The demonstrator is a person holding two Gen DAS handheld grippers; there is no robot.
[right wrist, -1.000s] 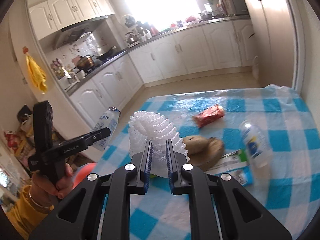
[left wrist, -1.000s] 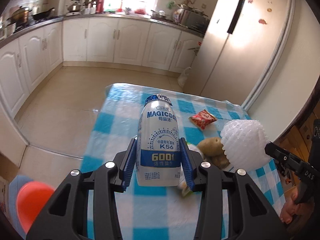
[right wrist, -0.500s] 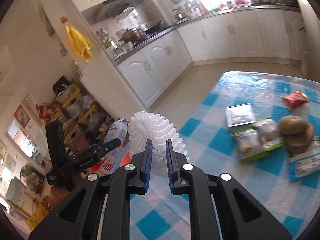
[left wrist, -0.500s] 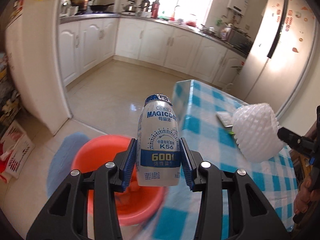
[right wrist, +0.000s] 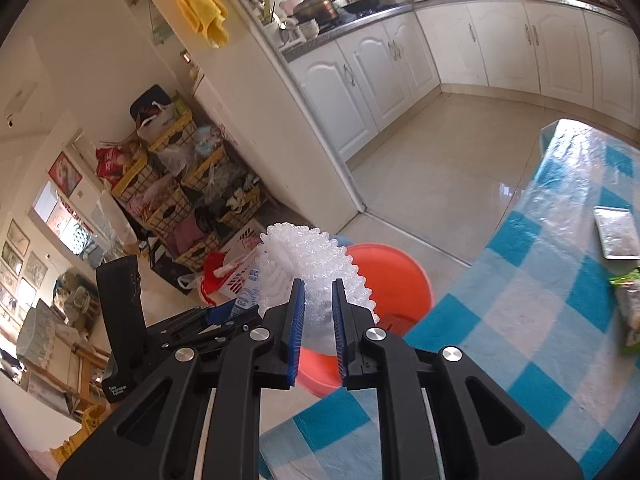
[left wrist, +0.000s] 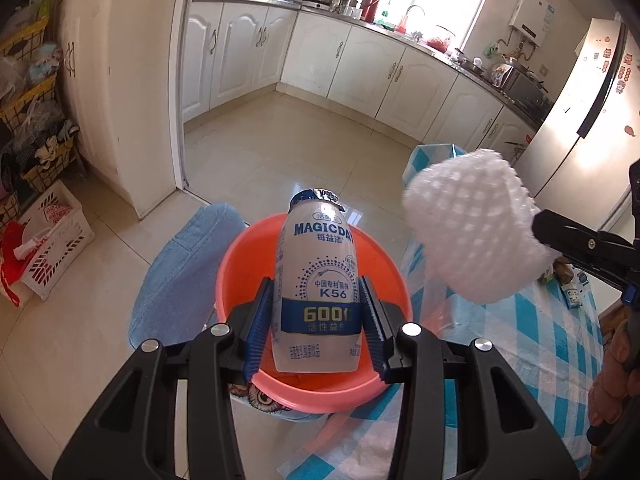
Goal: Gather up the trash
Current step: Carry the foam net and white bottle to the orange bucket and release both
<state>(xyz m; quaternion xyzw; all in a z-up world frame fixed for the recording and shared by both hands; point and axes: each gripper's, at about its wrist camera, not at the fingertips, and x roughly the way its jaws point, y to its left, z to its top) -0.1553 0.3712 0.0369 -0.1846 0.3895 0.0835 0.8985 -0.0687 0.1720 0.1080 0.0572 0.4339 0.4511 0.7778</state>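
The left gripper (left wrist: 316, 316) holds a bottle (left wrist: 316, 292) and the right gripper (right wrist: 318, 328) pinches foam net (right wrist: 312, 264) above the near basin (left wrist: 240, 268), for dropping.

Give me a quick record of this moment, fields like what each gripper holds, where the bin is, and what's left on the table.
left gripper: shut on bottle, upright, over the basin
right gripper: shut on foam net, near the basin
basin: orange, on the floor beside the table's end
table: blue-and-white checked cloth under clear plastic
left on table: foil packet, green wrapper at the picture's edge
task state: both items held, neither dropped yet
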